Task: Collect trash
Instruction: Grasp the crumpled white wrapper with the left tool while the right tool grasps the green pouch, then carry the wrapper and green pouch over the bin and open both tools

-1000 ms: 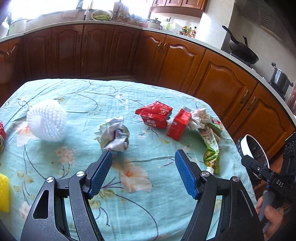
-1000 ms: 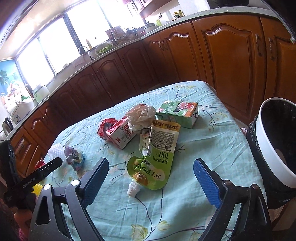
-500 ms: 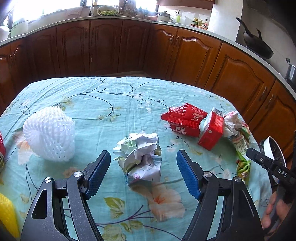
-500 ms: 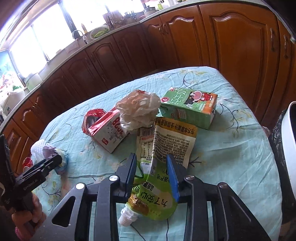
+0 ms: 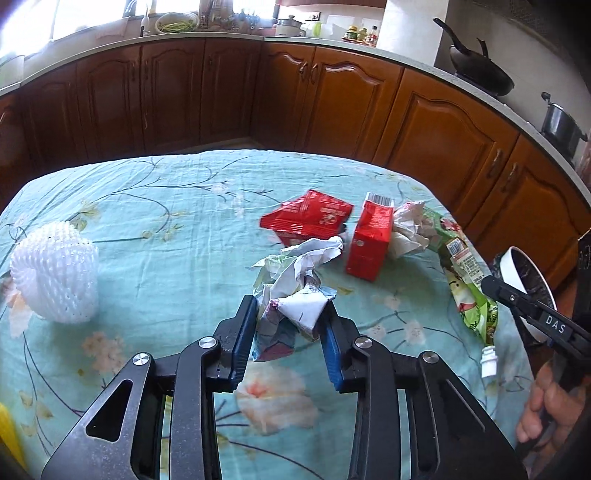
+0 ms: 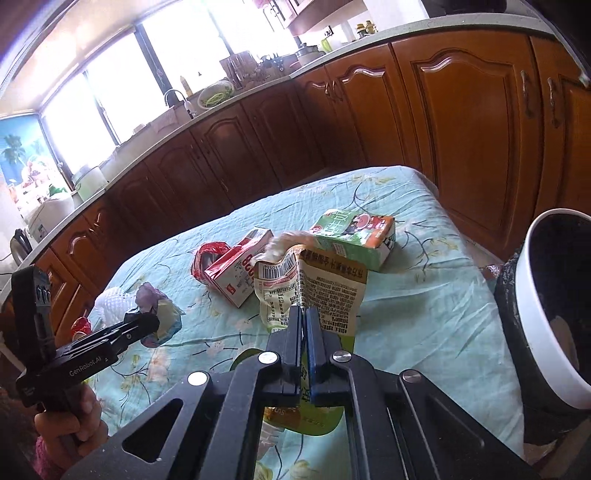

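Kitchen interior. Table (image 5: 155, 206) in the near field, covered with a pale teal cloth printed with dark vines and pale flowers. Beyond it, a run of brown wooden base cabinets (image 5: 332, 107) with arched panel doors and metal handles curves around the far and right sides. Light grey countertop (image 5: 207, 37) along the top. Far left: bright windows (image 6: 110, 92), overexposed, daylight falling on the sink tap (image 6: 173, 98) and a colander of greens (image 5: 176, 25). Far centre: rice cooker (image 5: 290, 26), small bottles (image 5: 364, 32). Right: black wok (image 5: 476, 70) and a lidded steel pot (image 5: 559, 123) on the stove. White pillar (image 5: 410, 26) behind.
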{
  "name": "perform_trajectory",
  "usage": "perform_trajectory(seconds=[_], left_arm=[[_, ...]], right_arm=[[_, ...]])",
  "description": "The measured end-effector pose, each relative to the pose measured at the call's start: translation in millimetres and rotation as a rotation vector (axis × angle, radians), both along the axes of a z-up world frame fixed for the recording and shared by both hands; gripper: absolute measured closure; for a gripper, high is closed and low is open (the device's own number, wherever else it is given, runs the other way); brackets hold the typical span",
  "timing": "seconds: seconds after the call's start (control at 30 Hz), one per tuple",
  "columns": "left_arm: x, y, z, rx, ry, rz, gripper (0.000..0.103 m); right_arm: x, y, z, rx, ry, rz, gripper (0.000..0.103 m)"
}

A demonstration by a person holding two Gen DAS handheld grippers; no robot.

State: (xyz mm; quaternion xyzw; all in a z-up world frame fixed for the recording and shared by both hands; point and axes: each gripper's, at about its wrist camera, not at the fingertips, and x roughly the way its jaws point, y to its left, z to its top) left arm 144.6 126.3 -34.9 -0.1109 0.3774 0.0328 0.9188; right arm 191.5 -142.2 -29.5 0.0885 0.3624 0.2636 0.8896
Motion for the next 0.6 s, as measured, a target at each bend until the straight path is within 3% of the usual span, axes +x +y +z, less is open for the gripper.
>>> perform_trajectory(seconds=[0.6], left_arm=[[4.9,-124.6,31.5,-0.064,-0.057,-0.285,0.071]], right_arm=[[-32.2,-114.2,22.0,0.048,-0.061,-0.185,0.101]])
